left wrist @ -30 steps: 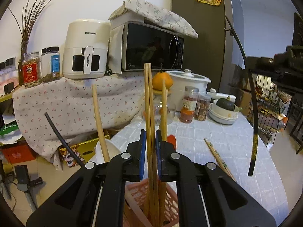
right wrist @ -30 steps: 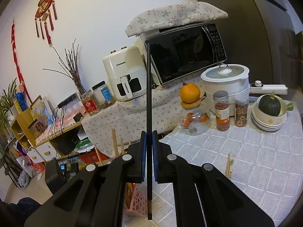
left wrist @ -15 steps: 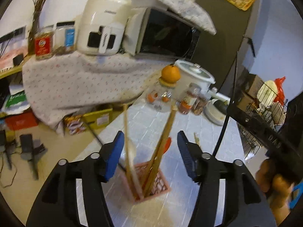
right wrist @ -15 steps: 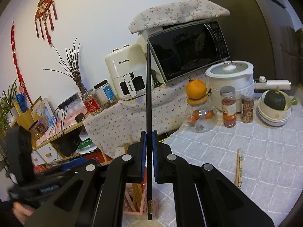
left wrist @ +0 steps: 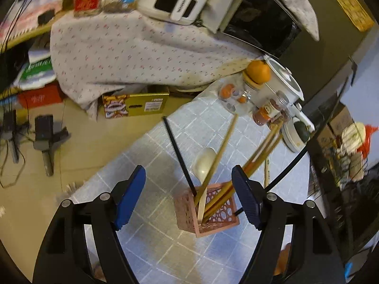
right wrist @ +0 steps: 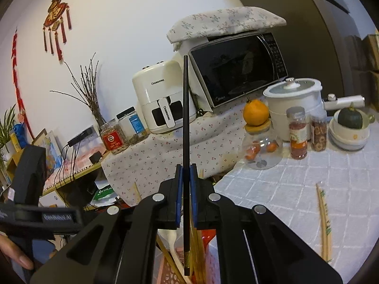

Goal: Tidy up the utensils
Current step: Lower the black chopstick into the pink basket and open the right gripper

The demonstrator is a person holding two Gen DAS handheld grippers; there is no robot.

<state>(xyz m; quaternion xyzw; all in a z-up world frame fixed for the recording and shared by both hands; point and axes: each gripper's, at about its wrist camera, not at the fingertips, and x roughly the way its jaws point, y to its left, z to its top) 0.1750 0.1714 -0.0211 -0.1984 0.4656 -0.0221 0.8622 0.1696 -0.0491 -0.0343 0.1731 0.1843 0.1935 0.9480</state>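
My left hand-held gripper (left wrist: 188, 195) has let go and lifted clear of the pink holder (left wrist: 208, 209)
It gapes wide and empty so my right hand-held gripper (right wrist: 186, 184), clamped on the black chopstick (right wrist: 186, 127), can drop it in

The left gripper (left wrist: 188, 195) is wide open, and its two blue pads (left wrist: 129, 197) stand far apart with nothing between them. It is tilted downward, so it looks from above, and it touches nothing. In the right wrist view its black body shows at the left edge, and a part of the person's left hand (right wrist: 13, 252) holds it from below.

The right gripper (right wrist: 186, 195) is closed. Its blue pads (right wrist: 179, 195) press from both sides on a thin black stick, which stands almost upright between them. This gripper points forward, nearly level.
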